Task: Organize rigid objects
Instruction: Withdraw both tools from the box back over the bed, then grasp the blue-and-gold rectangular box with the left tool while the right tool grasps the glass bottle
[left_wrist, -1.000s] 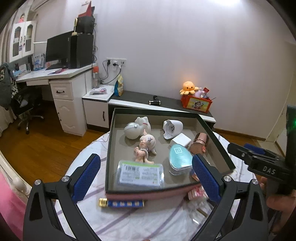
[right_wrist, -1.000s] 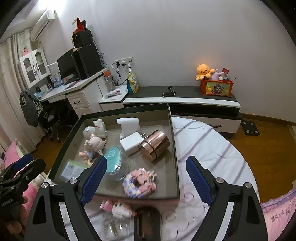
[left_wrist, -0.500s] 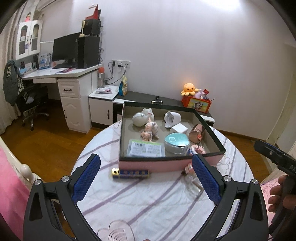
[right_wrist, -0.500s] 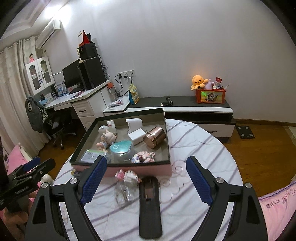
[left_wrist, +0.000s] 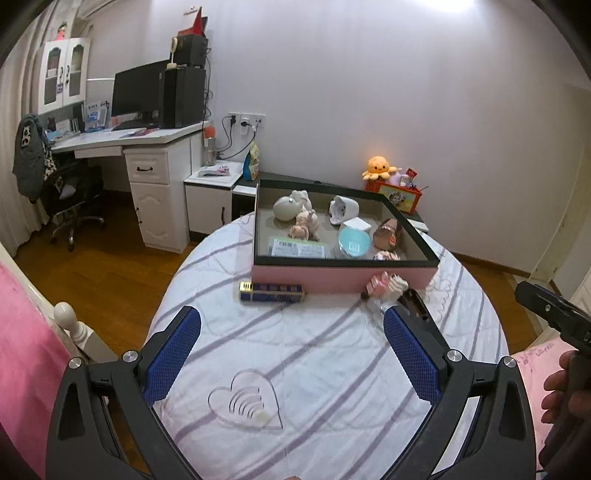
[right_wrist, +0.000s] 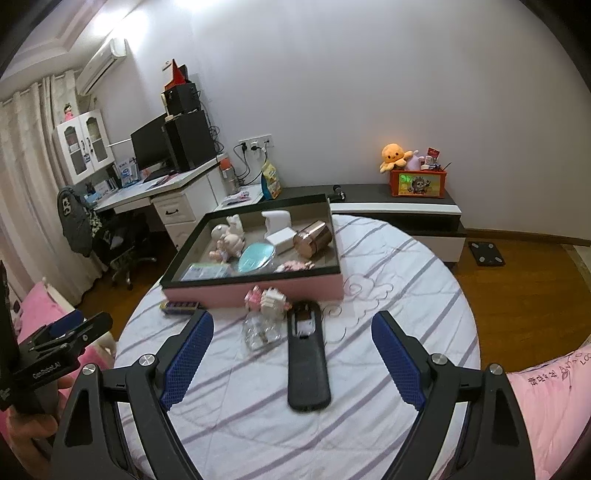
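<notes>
A pink box with a black rim (left_wrist: 343, 277) (right_wrist: 258, 288) sits at the far side of the round striped bed; inside lie figurines, a teal round case, a copper cylinder (right_wrist: 313, 239), a white charger and a labelled packet. In front of the box lie a blue-and-gold bar (left_wrist: 271, 291) (right_wrist: 180, 307), a pink-and-white block toy (left_wrist: 384, 285) (right_wrist: 266, 298), a clear plastic piece (right_wrist: 260, 330) and a black remote-like object (right_wrist: 307, 358). My left gripper (left_wrist: 291, 354) is open and empty, well back from the box. My right gripper (right_wrist: 291, 358) is open, its fingers on either side of the black object without touching it.
The bed edge curves around on all sides, with wooden floor beyond. A white desk with monitor (left_wrist: 140, 92) and a chair stand far left. A low cabinet with an orange plush and a red box (right_wrist: 417, 182) lines the wall. A heart pattern (left_wrist: 243, 398) marks the cover.
Both grippers have pulled back from the box, which now looks smaller and farther. The bar, block toy and black object in front of it have come into fuller view.
</notes>
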